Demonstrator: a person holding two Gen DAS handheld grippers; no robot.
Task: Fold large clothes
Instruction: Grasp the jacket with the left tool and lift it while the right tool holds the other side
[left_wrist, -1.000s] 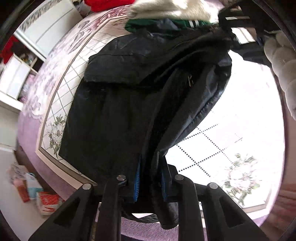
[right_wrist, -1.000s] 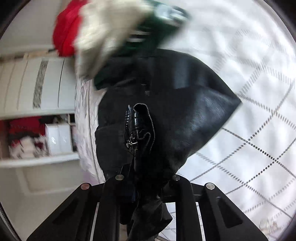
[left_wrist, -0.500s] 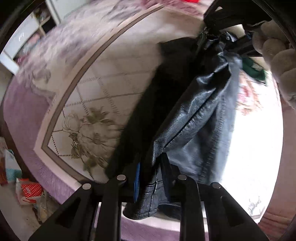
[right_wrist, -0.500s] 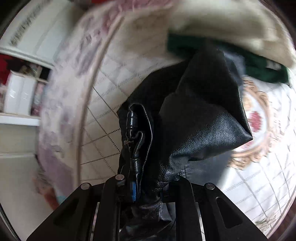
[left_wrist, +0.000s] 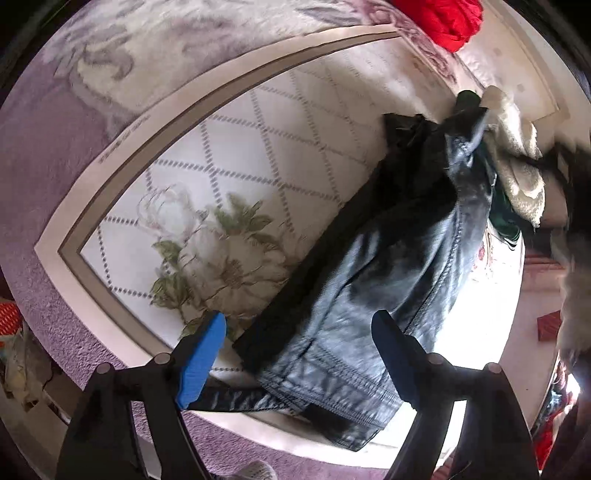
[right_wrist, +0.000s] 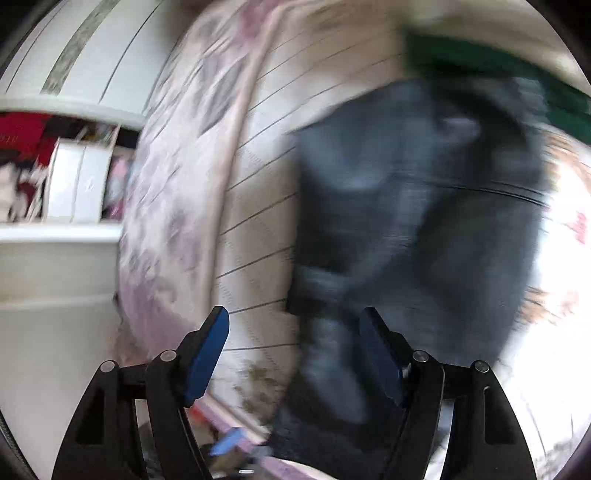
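A black leather jacket lies in a long folded strip on a white bedspread with a diamond and flower print. Its hem lies near the bed's edge, between my left gripper's fingers. My left gripper is open and holds nothing, just above the hem. In the right wrist view the jacket is blurred by motion. My right gripper is open and empty above the jacket's near end.
A cream fleece garment and a green garment lie past the jacket's far end. A red garment lies at the far edge. White shelves stand left of the bed. The purple border rims the bedspread.
Both grippers have opened and let go of the jacket, which has dropped onto the bed. The right gripper is still moving fast.
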